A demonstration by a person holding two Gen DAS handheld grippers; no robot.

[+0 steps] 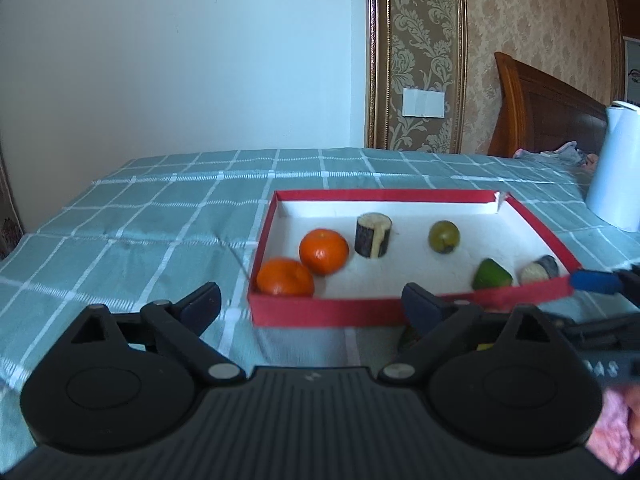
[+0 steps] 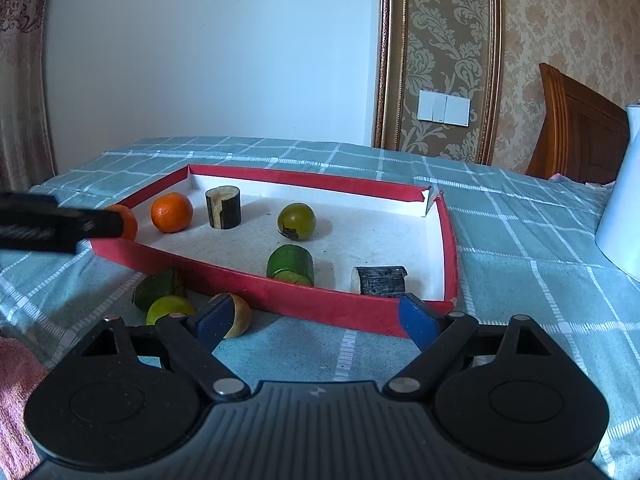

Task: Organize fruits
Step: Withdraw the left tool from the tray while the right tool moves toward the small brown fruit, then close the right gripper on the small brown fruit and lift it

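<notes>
We see two oranges [image 1: 304,266], a round green fruit [image 2: 296,221], a green chunk [image 2: 291,265] and two dark-skinned cut pieces lying in the shallow red tray [image 2: 256,286] on the checked cloth [image 1: 140,220]. Three more pieces [image 2: 192,304] lie on the cloth just outside its near wall, with open cloth left and far. Our left gripper [image 1: 312,304] and right gripper [image 2: 316,320] hover at that near wall, jaws apart, holding nothing.

Place: a home bedroom, as I see it from both my wrists.
Wall: plain pale blue-white painted wall [image 2: 208,52] beside a beige damask wallpaper panel [image 2: 440,56] in a gilt moulded frame.
Fitting: white plastic wall switch plate [image 2: 443,108] on that panel.
Furniture: carved brown wooden headboard [image 1: 548,108] at my right.
Surface: teal cloth with white grid lines [image 1: 132,216], spread like bedding.
Window side: pinkish patterned curtain [image 2: 20,72] at my left.
</notes>
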